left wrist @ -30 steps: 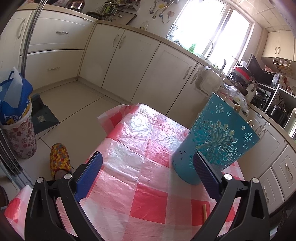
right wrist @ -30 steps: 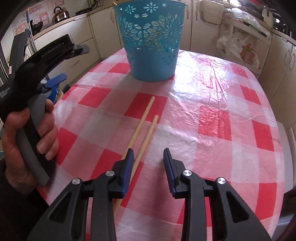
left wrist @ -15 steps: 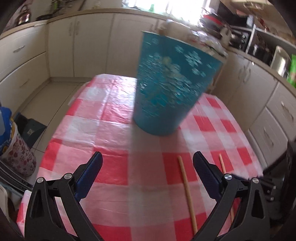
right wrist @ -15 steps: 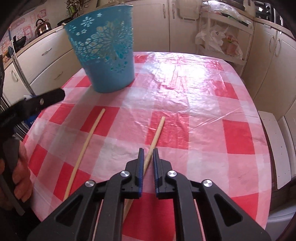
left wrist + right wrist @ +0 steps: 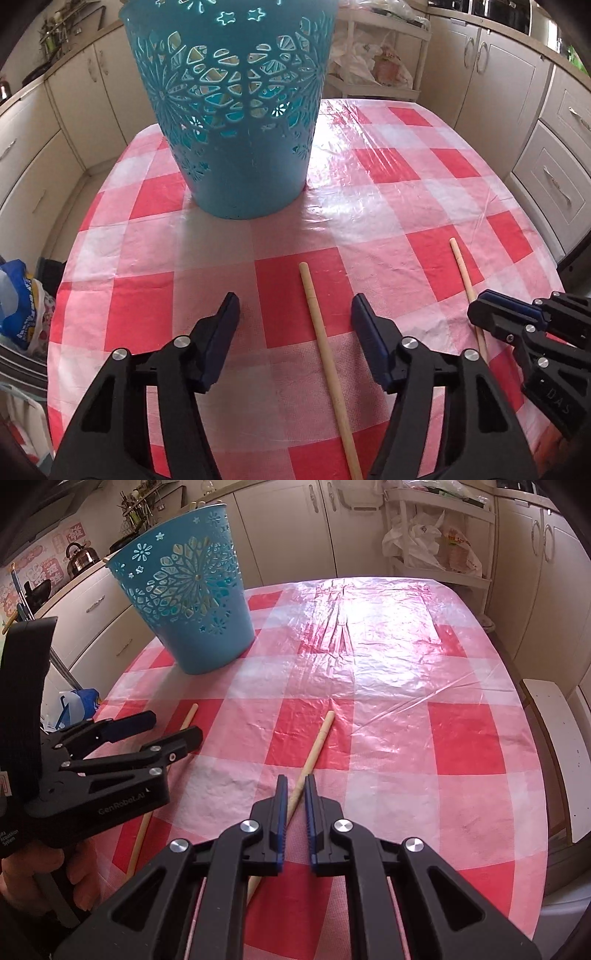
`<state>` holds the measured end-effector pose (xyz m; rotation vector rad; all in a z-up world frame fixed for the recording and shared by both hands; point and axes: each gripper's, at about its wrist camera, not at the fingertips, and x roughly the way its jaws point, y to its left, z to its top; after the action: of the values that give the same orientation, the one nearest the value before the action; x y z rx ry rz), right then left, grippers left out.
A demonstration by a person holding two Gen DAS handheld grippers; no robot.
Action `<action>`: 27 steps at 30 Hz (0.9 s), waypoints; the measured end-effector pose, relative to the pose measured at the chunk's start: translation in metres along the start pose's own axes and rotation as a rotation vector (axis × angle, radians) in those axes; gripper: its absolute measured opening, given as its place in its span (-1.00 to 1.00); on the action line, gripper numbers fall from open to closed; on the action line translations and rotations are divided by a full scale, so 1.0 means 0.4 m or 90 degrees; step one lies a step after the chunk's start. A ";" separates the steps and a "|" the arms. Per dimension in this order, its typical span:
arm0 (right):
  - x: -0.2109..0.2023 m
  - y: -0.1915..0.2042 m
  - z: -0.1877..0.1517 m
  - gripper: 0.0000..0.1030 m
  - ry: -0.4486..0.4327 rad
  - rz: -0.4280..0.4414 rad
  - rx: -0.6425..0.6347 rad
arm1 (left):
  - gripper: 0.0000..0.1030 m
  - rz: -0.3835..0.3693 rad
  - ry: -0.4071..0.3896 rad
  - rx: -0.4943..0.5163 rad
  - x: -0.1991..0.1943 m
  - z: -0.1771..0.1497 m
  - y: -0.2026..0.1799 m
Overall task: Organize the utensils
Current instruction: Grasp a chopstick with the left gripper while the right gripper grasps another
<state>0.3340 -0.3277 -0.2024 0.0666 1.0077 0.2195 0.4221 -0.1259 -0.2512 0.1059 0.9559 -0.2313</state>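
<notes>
Two wooden chopsticks lie on the red-checked tablecloth. My left gripper is open, low over the table, with one chopstick lying between its jaws. My right gripper is shut on the other chopstick, which still rests on the cloth; it also shows in the left wrist view. The teal cut-out basket stands upright at the far side of the table, also in the right wrist view, with wooden sticks showing above its rim.
Cream kitchen cabinets ring the table. A white rack with plastic bags stands behind it. A white bench is at the right edge. Bags sit on the floor at the left.
My left gripper swung round to face the basket and came down over one chopstick. My right gripper shifted to the other chopstick and closed on it.
</notes>
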 end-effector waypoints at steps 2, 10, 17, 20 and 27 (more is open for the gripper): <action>0.004 0.012 0.002 -0.79 -0.001 -0.007 -0.014 | -0.34 -0.018 -0.005 0.011 -0.006 -0.003 -0.006; 0.022 0.033 0.025 -0.72 0.014 0.001 -0.045 | -0.90 -0.087 0.009 -0.046 -0.012 -0.015 0.071; 0.036 0.066 0.034 -0.34 0.022 -0.052 -0.084 | -0.88 -0.077 0.057 -0.011 -0.002 0.009 0.070; 0.045 0.095 0.033 -0.59 0.029 -0.060 -0.122 | -0.88 -0.056 0.072 0.028 0.007 0.021 0.046; 0.049 0.039 0.038 -0.88 0.021 0.044 -0.010 | -0.91 -0.127 0.022 -0.018 -0.045 0.015 0.089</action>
<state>0.3546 -0.3077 -0.2080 0.0834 1.0365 0.2924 0.4255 -0.0899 -0.2335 -0.0119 1.0041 -0.4010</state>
